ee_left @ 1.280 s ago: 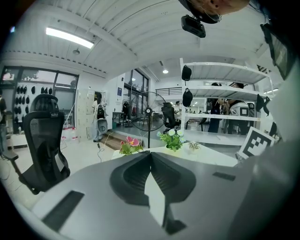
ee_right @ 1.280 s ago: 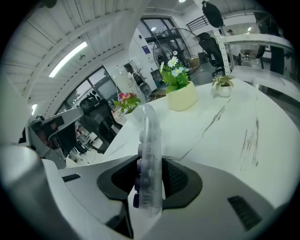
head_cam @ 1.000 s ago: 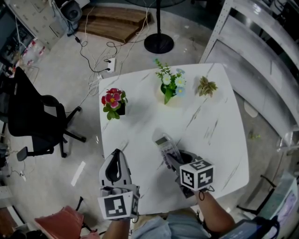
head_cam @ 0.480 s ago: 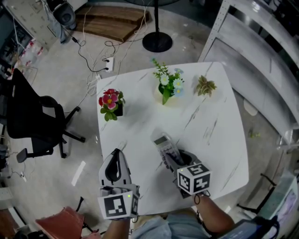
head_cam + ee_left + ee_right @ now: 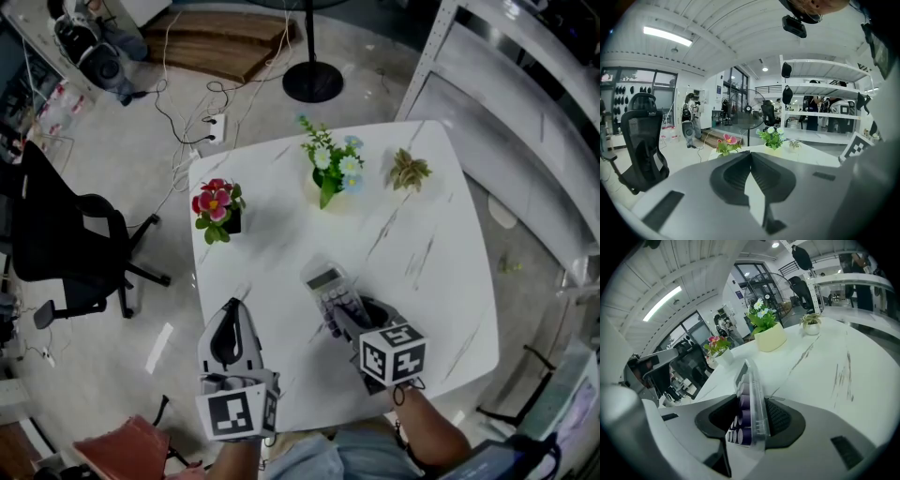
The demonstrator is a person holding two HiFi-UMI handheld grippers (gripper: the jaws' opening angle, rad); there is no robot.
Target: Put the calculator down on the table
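The calculator (image 5: 333, 289), a clear-cased one with purple keys, rests with its far end on the white marble table (image 5: 431, 216). Its near end lies between the jaws of my right gripper (image 5: 341, 319). In the right gripper view the calculator (image 5: 751, 397) stands on edge against the right pad, keys facing left, with a dark gap to the left pad. Those jaws have just been opening round it, so my right gripper (image 5: 752, 405) is open. My left gripper (image 5: 232, 306) hangs at the table's near left edge; in its own view the left gripper (image 5: 751, 153) is shut on nothing.
At the back of the table stand a red flower pot (image 5: 216, 206), a vase of white flowers (image 5: 330, 173) and a small succulent (image 5: 410, 172). A black office chair (image 5: 66, 234) is on the floor at left, and a white shelf (image 5: 525, 112) runs along the right.
The calculator has tipped so that more of its face shows from above. Both grippers stay almost where they were.
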